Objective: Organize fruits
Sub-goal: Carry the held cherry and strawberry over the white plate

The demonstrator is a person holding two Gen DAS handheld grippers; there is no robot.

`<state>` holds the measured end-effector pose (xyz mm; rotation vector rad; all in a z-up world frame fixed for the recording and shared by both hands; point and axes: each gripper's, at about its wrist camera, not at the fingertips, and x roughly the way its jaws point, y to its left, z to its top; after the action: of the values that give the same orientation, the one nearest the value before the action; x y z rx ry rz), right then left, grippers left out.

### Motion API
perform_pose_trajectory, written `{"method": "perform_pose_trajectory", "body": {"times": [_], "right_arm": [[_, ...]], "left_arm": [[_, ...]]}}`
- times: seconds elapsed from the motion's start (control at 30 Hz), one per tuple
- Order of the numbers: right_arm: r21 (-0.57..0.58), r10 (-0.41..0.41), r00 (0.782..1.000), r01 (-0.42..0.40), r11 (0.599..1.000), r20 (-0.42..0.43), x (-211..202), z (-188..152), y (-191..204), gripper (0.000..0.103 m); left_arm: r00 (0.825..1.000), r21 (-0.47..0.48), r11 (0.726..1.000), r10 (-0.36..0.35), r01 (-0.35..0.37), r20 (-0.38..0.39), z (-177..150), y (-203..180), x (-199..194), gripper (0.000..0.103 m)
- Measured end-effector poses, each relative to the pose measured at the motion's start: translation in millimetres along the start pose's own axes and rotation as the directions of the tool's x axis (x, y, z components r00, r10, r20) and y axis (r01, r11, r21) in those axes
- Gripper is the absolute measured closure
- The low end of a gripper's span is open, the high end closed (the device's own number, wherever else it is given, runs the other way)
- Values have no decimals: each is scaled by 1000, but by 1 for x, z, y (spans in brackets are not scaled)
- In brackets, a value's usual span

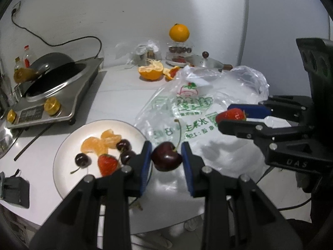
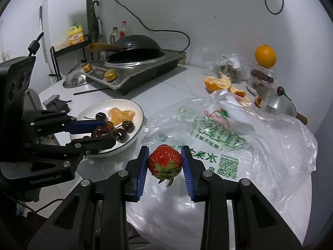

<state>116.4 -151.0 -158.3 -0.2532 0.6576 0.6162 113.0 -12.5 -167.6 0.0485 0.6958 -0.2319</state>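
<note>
Left wrist view: cherry [image 1: 166,155] clamped between left gripper [image 1: 166,156] pads.

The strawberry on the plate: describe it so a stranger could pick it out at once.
Find the round white plate on the white table, in front of the silver cooktop. On the plate's near side, below the orange segments, lies the strawberry. It is the only red, seeded fruit there; its neighbours are dark, glossy cherries.

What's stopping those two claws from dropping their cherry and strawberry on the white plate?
Nothing visible. The left claw grips a cherry beside the plate; the right claw holds a strawberry over the plastic bag, with open table between.
</note>
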Motion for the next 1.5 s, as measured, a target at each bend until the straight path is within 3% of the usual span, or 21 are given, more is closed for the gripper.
{"method": "perform_pose_trajectory", "body": {"times": [0.67,1.5], "right_arm": [[-91,43,999,-46,995,-29,21,20,59,69],[-155,67,993,-81,985,-98,71,40,99,69]], "left_arm": [[999,-103,994,45,-44,11,-35,61,-25,73],[997,-187,979,74,-78,-28,-55,123,5,73]]}}
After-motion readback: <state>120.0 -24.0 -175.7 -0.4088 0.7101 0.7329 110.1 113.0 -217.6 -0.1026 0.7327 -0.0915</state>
